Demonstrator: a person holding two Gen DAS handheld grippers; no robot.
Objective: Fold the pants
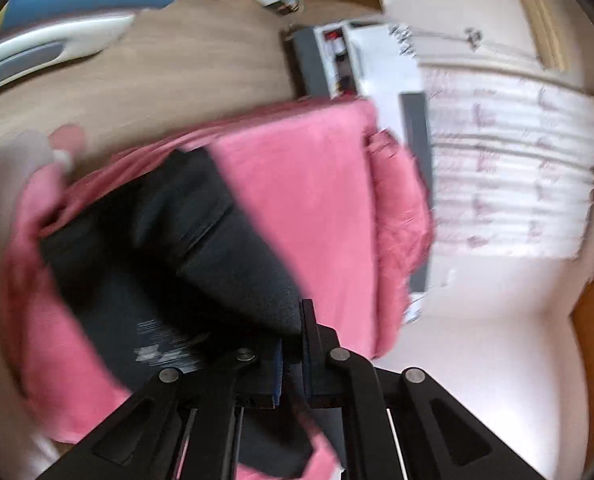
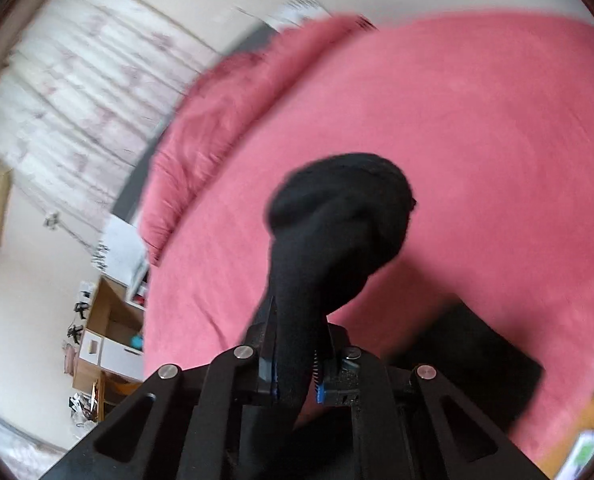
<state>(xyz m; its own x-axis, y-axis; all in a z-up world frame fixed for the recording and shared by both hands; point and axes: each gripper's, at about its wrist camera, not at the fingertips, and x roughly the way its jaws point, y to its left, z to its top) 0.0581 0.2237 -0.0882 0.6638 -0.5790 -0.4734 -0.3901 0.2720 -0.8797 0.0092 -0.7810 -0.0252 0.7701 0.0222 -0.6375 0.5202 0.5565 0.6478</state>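
The black pants (image 1: 169,240) lie partly on a pink bedspread (image 1: 305,184), blurred in both views. My left gripper (image 1: 295,344) is shut on an edge of the black cloth, which rises from the bed into its jaws. In the right wrist view my right gripper (image 2: 299,332) is shut on a bunched strip of the pants (image 2: 345,216), held clear above the pink bedspread (image 2: 457,120). Another flat black part of the pants (image 2: 469,352) lies on the bed at the lower right.
A white patterned curtain (image 1: 509,168) hangs beyond the bed, with a white and grey cabinet (image 1: 353,64) beside it. Wooden floor (image 1: 177,60) lies past the bed's far side. Cardboard boxes (image 2: 109,320) stand on the floor at the left.
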